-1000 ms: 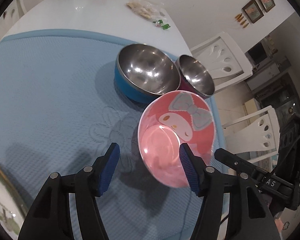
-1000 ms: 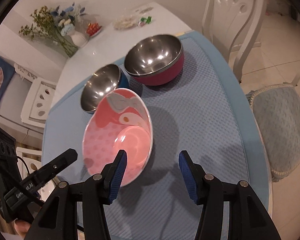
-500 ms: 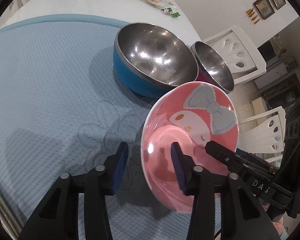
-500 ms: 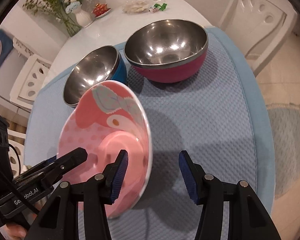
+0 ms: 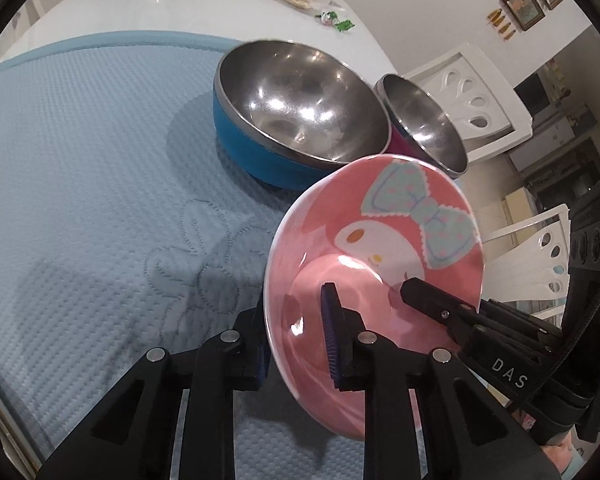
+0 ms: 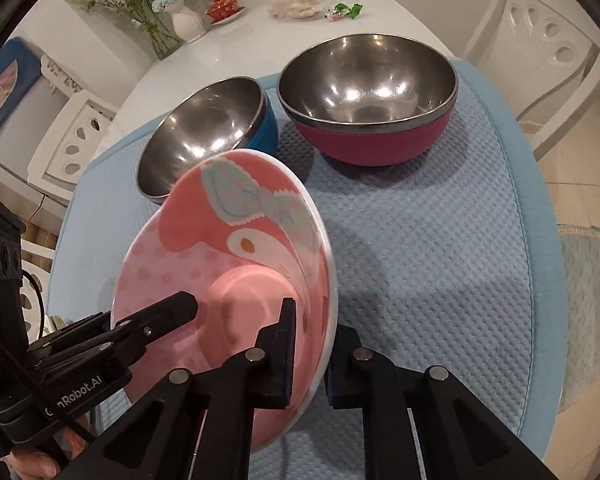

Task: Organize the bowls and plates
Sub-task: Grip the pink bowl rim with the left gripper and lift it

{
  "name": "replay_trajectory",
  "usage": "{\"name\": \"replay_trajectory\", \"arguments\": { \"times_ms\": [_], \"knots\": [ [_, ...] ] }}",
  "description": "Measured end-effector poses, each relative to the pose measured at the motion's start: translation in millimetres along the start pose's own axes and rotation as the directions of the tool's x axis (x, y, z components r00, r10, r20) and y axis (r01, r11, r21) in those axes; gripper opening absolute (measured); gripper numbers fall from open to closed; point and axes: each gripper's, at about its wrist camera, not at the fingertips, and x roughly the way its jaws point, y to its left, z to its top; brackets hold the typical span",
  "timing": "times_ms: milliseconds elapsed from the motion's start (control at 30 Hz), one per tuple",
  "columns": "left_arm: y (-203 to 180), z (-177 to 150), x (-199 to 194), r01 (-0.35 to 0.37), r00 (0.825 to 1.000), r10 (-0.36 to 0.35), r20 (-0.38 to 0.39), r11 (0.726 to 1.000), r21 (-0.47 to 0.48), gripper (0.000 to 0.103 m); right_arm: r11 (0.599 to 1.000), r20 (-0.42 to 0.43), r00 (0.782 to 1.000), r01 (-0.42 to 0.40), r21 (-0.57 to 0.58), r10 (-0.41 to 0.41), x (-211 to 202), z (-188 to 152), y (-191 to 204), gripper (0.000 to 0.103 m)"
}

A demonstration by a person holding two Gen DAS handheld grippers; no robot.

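A pink bowl (image 5: 380,240) with a cartoon rabbit and a grey-blue bow sits over the blue mat (image 5: 80,160), in front of two steel-lined bowls. My left gripper (image 5: 296,340) is closing its jaws on the bowl's left rim, one pad inside and one outside, both pressing. My right gripper (image 6: 310,360) closes on the opposite rim of the pink bowl (image 6: 228,272) the same way. Each gripper's inner finger shows in the other's view. Behind are the blue bowl (image 5: 268,160) and the magenta bowl (image 6: 380,144), side by side and touching.
The mat covers the near end of a white table (image 6: 260,40). A vase of flowers (image 6: 184,20), a red dish and a snack bag (image 6: 300,4) stand at the far end. White chairs (image 6: 540,28) ring the table; a cushioned seat lies to the right.
Both grippers came down and forward to the pink bowl and closed on its opposite rims. The bowl now looks larger and nearer in both views.
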Motion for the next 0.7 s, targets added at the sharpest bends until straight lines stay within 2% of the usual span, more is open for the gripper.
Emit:
{"name": "replay_trajectory", "arguments": {
  "times_ms": [233, 500, 700],
  "knots": [
    [-12, -11, -31, -0.025, 0.998, 0.021, 0.064, 0.997, 0.066, 0.019, 0.998, 0.044, 0.999, 0.026, -0.062, -0.024, -25, -14, 19, 0.011],
    [-22, -33, -86, -0.049, 0.988, 0.029, 0.151, 0.990, 0.134, 0.019, 0.993, 0.083, 0.996, -0.009, -0.120, 0.019, -66, -34, 47, 0.012],
    [-19, -57, -110, -0.063, 0.983, 0.040, 0.177, 0.990, 0.126, 0.019, 0.992, 0.082, 0.995, -0.048, -0.120, 0.058, -87, -62, 64, 0.012]
  ]
}}
